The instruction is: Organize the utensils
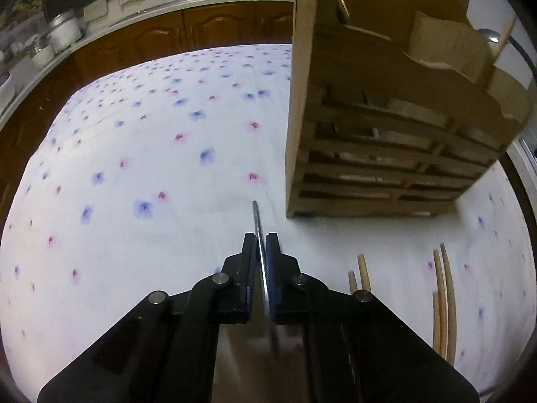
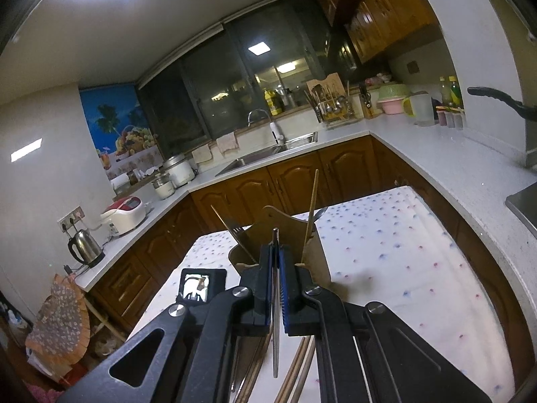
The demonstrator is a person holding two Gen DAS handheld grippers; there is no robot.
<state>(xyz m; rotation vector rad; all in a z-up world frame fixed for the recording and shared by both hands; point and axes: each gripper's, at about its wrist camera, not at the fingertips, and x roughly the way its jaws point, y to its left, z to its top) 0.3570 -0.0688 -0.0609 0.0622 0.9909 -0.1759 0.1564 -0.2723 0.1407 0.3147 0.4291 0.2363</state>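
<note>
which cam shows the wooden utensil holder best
The left wrist view: the wooden utensil holder fills its upper right, slatted side and compartments clear. The right wrist view catches only its top behind the right gripper.

A wooden utensil holder [image 1: 386, 127] stood on the table [image 1: 151, 168] toward its right edge; loose chopsticks [image 1: 443, 295] lay on the tabletop in front of it, nearer the right edge.

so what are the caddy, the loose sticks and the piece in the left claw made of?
Caddy: looks like unfinished wood or plywood, matte tan, slatted side with cut edges showing. Loose sticks: pale, slim, rounded, probably bamboo or wood chopsticks. Piece in the left claw: thin utensil handle, grey and shiny, likely stainless steel.
</note>
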